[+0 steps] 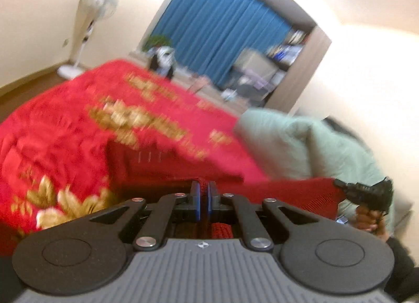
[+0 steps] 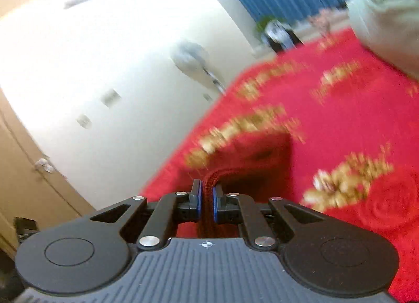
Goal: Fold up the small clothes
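Red knit garment [image 1: 296,193] pinched between left tongs [image 1: 203,198] and right tongs [image 2: 207,199]

A bed covered by a red blanket [image 1: 65,125] with gold flower patterns spreads ahead of and below the left gripper [image 1: 203,193]; in the right wrist view the same blanket fills the space ahead and to the right of the right gripper [image 2: 207,193]. A pale green pillow or folded quilt [image 1: 296,140] lies on it, ahead and right of the left gripper. A dark red knit garment [image 1: 293,193] hangs over the blanket just beyond the fingertips
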Available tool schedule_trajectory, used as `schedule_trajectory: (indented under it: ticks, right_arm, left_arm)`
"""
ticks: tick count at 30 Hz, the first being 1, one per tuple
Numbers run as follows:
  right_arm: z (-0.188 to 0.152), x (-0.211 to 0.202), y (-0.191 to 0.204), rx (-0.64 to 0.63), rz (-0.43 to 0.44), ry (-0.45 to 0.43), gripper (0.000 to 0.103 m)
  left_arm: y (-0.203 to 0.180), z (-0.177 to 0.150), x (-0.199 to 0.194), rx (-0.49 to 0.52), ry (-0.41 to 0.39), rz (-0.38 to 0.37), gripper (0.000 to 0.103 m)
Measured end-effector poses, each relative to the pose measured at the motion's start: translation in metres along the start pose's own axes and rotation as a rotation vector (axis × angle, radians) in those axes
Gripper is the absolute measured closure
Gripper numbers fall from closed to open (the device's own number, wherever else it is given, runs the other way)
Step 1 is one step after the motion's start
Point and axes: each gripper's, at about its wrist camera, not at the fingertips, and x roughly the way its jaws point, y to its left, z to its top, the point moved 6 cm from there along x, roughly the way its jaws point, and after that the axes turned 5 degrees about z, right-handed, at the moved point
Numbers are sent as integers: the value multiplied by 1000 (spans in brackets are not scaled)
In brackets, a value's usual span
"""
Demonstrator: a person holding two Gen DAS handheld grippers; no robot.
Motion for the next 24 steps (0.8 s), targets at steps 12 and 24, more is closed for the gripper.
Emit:
schedule_trajectory:
  ticks: [12, 24]
  right_arm:
    - [20, 85, -132, 229, -246, 56, 95]
    - [-14, 146, -239, 346, -476, 43, 89]
  left_arm:
    - [94, 21, 160, -147, 170, 150, 98]
    - [191, -2, 233, -337, 304, 329, 73]
